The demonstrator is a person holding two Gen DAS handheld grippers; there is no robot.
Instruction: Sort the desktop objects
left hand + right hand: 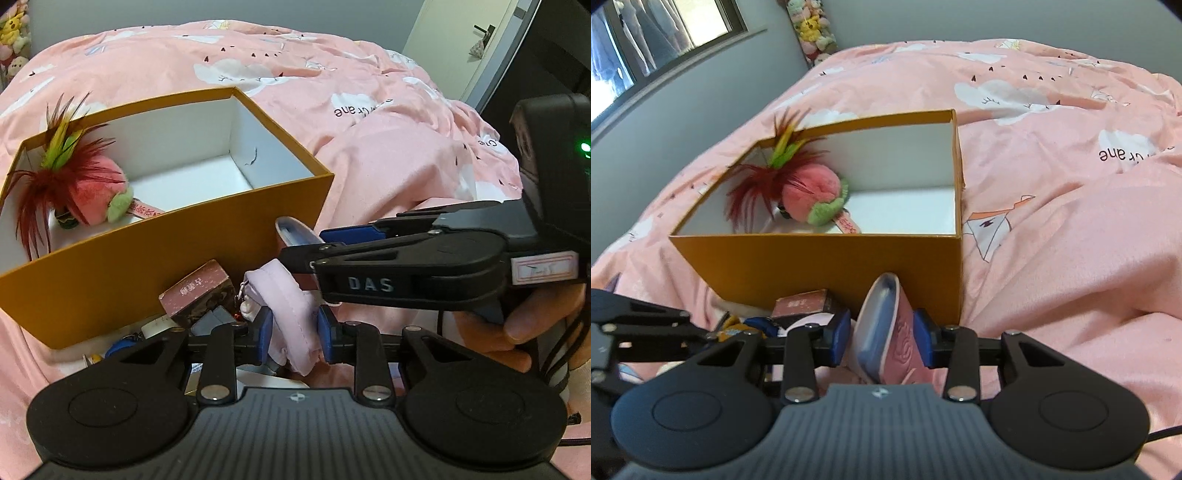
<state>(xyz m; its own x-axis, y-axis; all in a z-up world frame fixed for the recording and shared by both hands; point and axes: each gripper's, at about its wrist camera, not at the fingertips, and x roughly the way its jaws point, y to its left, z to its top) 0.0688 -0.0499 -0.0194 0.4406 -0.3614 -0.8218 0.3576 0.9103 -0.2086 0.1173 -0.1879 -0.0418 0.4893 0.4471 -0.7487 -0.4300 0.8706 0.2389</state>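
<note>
An orange box [177,258] with a white inside stands on the pink bedspread [369,129]. A pink plush toy [92,195] with red and green feathers lies in its left end. In front of the box, my left gripper [295,328] is shut on a pale lilac fabric pouch [284,295], its blue pads pressing both sides. My right gripper [882,332] is shut on a pink embossed case [905,339] with a blue-grey edge, held tilted just in front of the box wall [812,266]. From the left wrist view the right gripper [306,251] reaches in from the right.
A heap of small items lies by the box's near wall, among them a reddish-brown little box [197,291] and blue and yellow bits. A hand [517,325] holds the right gripper. Plush toys [812,26] sit in the far corner, a window [665,33] on the left.
</note>
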